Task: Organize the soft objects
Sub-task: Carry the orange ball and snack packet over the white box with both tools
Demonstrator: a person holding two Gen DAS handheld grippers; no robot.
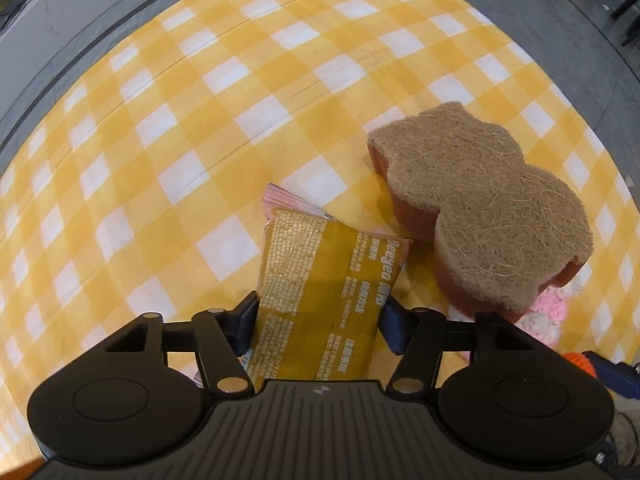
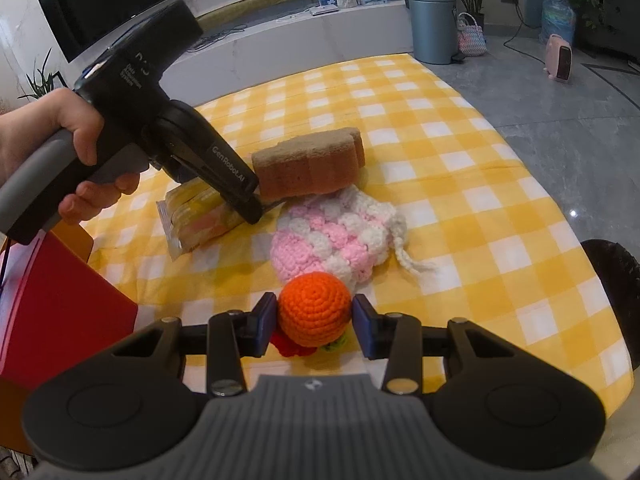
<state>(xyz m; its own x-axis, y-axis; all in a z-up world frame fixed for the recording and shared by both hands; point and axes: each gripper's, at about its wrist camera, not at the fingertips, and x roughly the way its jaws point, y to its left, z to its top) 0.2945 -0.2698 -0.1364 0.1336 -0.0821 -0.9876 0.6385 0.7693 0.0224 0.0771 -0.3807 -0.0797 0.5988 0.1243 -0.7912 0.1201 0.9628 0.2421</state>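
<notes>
Glossy yellow packet (image 1: 320,300) pinched in left claw (image 1: 318,318); crocheted orange ball (image 2: 315,314) gripped by right claw (image 2: 315,326).

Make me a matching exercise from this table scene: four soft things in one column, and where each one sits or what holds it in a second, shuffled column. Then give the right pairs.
Things:
1. snack packet
2. orange ball
3. sponge
4. pink-and-white pouch

Places:
A. lying flat on the cloth, just beyond the ball
B. between the left tongs
C. between the right tongs
D. on the cloth beyond the pouch, brown scrub side up

Pairs: 1-B, 2-C, 3-D, 4-A
</notes>
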